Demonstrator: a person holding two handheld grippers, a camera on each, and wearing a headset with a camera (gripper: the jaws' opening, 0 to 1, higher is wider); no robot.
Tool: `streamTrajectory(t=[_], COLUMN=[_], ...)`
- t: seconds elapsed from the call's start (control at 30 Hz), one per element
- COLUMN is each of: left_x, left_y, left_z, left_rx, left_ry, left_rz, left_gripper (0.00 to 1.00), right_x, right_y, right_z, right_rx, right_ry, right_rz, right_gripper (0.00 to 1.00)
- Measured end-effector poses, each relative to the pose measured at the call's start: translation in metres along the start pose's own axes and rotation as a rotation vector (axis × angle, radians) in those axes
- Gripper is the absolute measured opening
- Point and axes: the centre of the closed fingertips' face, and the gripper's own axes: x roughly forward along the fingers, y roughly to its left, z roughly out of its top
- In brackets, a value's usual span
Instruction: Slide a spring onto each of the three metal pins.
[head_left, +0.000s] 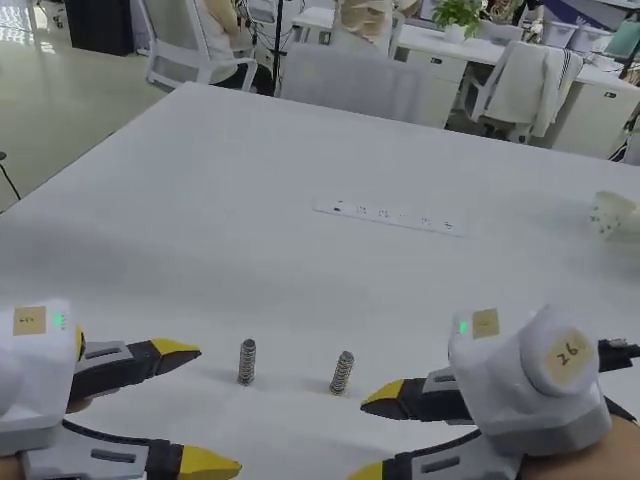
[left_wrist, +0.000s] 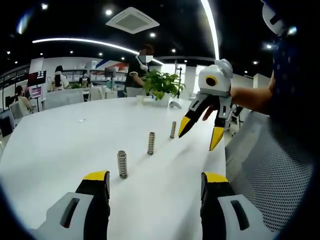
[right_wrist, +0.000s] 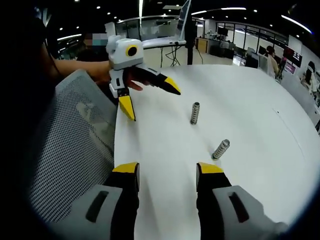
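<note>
On the white table (head_left: 300, 260) two coil springs stand on end, one (head_left: 247, 362) upright and one (head_left: 342, 372) leaning a little. The left gripper view shows three springs in a row: near (left_wrist: 122, 164), middle (left_wrist: 151, 143), far (left_wrist: 173, 129). In the right gripper view a spring stands upright (right_wrist: 195, 113) and another is tilted (right_wrist: 220, 149). My left gripper (head_left: 208, 408) (left_wrist: 156, 177) is open, left of the springs, holding nothing. My right gripper (head_left: 365, 435) (right_wrist: 168, 168) is open and empty, to their right. Any pins are hidden inside the coils.
A white power strip (head_left: 390, 215) lies mid-table beyond the springs. A small white cup (head_left: 612, 213) sits at the far right. White office chairs (head_left: 185, 45) stand past the far edge. A grey mesh chair (right_wrist: 70, 150) is close behind the near edge.
</note>
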Motion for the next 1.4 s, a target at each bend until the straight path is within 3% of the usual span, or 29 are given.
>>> streamTrajectory(t=[0.73, 1.1, 1.27, 1.4], left_x=[0.006, 0.004, 0.004, 0.003], left_y=[-0.004, -0.003, -0.002, -0.002], left_z=[0.004, 0.004, 0.004, 0.004], left_rx=[0.004, 0.003, 0.004, 0.004], left_ry=[0.013, 0.016, 0.015, 0.016], left_rz=[-0.014, -0.009, -0.005, -0.004], left_gripper=[0.71, 0.72, 0.72, 0.72], right_x=[-0.061, -0.086, -0.094, -0.096], right_y=[-0.031, -0.05, -0.057, -0.056], right_z=[-0.048, -0.06, -0.064, -0.067], right_rx=[0.174, 0.177, 0.146, 0.105], right_ry=[-0.079, -0.156, -0.201, -0.218], right_rz=[-0.173, -0.251, -0.282, -0.286], right_gripper=[0.48, 0.55, 0.58, 0.66])
